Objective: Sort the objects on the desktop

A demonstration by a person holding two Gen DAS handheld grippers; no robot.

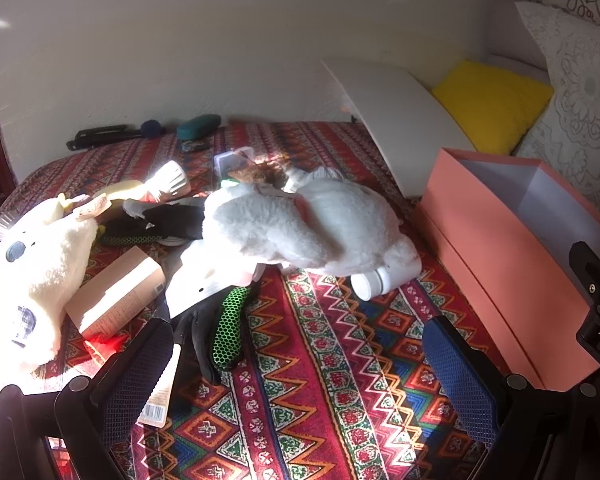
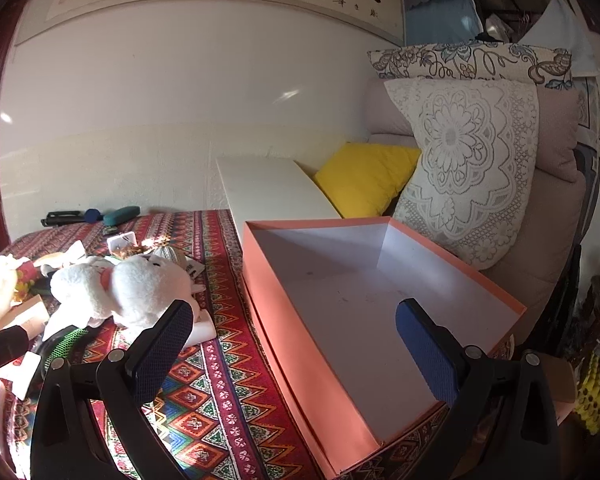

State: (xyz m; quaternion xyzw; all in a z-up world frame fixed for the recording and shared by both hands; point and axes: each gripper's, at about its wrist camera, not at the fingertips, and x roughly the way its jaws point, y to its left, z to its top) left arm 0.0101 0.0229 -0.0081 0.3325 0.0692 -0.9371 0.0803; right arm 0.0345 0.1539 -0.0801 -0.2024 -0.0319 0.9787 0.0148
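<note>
Left of the pink box (image 1: 496, 240), a cream plush toy (image 1: 32, 264) lies at the cloth's edge, then a tan carton (image 1: 116, 296), a black-and-green glove (image 1: 224, 328), a white plush toy (image 1: 300, 224) and a white bottle (image 1: 374, 282) nearest the box. The left gripper (image 1: 300, 364) hangs wide apart, empty, above the patterned cloth (image 1: 332, 380). The right gripper (image 2: 296, 344) gapes wide, empty, over the box's near wall.

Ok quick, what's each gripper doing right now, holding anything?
Left gripper: open, holding nothing, above the patterned cloth.
Right gripper: open, holding nothing, at the pink box.
</note>
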